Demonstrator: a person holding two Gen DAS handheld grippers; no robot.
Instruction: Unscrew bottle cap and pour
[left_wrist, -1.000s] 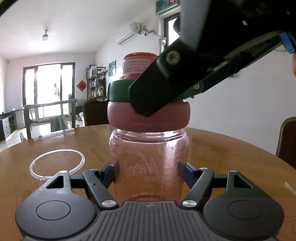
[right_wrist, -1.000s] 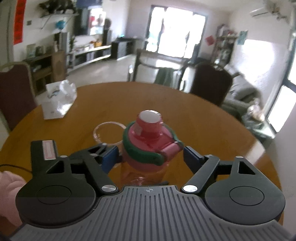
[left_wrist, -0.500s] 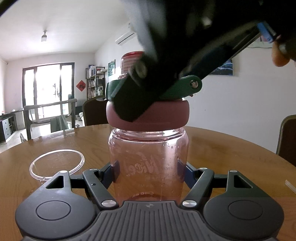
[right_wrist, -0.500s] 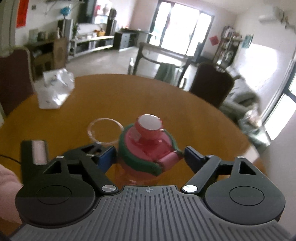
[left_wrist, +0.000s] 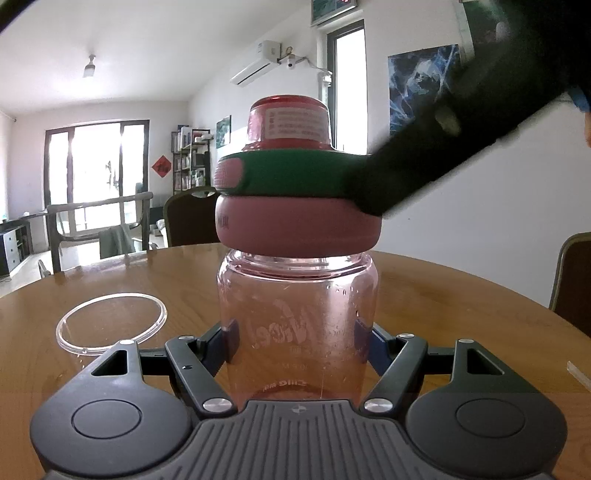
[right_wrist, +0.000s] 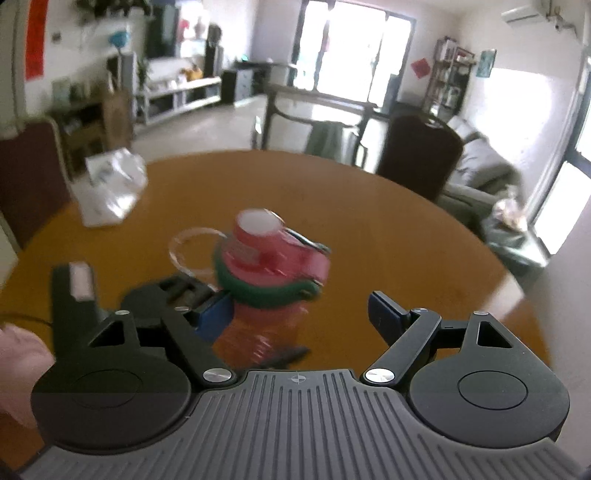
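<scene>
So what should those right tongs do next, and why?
Probably shut back onto the cap and twist again. The right tongs stand open, clear of it, the cap sits on the bottle, and the left tongs clamp the bottle steady.

bottle (left_wrist: 297, 332) lettering mirrored and unreadable, cap label (left_wrist: 289, 123) too small

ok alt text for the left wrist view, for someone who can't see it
The left gripper clamps a clear pink bottle standing upright on a round wooden table, its pink and green cap on. The blurred black right gripper reaches in from the upper right beside the cap. A clear plastic ring lies flat to the left.
</scene>
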